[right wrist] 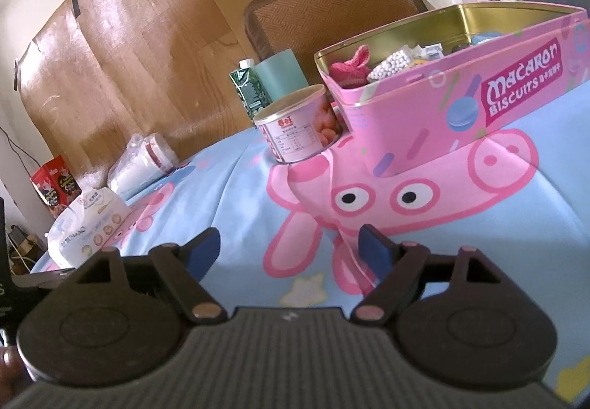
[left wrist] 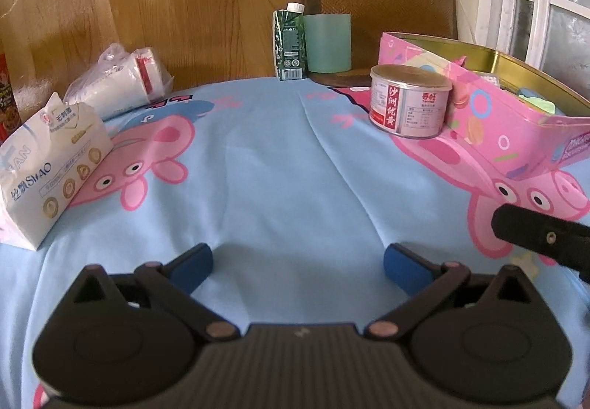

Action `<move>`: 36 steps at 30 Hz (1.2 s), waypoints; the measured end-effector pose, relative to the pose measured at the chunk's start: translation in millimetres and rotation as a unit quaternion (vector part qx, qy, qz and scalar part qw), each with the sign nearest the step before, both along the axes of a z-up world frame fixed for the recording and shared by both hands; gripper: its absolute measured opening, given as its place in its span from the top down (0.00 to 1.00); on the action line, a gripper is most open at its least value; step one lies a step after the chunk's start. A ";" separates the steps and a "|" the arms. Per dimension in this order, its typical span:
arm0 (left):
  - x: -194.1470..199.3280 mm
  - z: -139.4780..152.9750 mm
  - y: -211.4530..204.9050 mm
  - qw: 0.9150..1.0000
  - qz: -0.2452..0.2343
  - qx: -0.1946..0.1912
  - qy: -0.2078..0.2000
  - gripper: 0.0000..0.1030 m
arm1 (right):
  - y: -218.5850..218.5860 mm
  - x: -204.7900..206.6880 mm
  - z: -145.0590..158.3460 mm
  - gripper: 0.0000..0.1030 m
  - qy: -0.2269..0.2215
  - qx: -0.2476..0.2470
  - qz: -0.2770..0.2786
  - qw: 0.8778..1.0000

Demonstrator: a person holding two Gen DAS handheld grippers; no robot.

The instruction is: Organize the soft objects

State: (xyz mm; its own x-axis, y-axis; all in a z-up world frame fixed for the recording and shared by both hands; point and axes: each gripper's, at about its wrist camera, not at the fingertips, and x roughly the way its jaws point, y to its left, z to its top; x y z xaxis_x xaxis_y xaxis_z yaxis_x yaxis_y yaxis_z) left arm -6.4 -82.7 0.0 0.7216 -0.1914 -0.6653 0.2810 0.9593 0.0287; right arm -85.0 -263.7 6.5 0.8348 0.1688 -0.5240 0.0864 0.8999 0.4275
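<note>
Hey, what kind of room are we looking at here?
Probably a bedroom at home: a cartoon pig bedsheet covers a soft surface, with a tissue pack and a biscuit tin on it, and a window behind.

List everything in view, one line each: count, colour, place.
bed sheet: one, light blue with pink pigs, under everything
biscuit tin: one, pink, gold inside, open, right
knitted piece: one, pink, in tin
small can: one, pink-white, against tin
drink carton: one, green, back
cup: one, pale green, beside carton
tissue pack: one, white, left
bagged roll: one, white, back left
red box: one, far left
left gripper: open, empty
right gripper: open, empty
</note>
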 end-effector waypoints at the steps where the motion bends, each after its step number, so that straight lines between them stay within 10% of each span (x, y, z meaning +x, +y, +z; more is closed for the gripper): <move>1: 0.3 -0.1 0.3 1.000 -0.001 0.000 0.000 0.00 | 0.7 -0.3 -0.3 0.18 -0.001 -0.001 -0.001 1.000; 17: -4.5 8.4 -0.4 1.000 0.002 -0.003 0.029 0.00 | 3.9 -15.8 21.6 0.18 -0.020 -0.016 -0.025 0.999; 36: -43.7 51.2 -14.3 0.999 -0.025 -0.013 -0.041 0.00 | 4.1 -37.5 40.3 0.18 -0.066 -0.017 -0.048 0.997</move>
State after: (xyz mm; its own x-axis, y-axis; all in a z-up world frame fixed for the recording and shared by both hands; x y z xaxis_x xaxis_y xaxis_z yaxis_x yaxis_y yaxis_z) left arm -50.1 -97.0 51.3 0.7629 -0.2457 -0.5980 0.3264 0.9448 0.0282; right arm -122.5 -259.7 46.8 0.9085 0.0691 -0.4121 0.1171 0.9047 0.4097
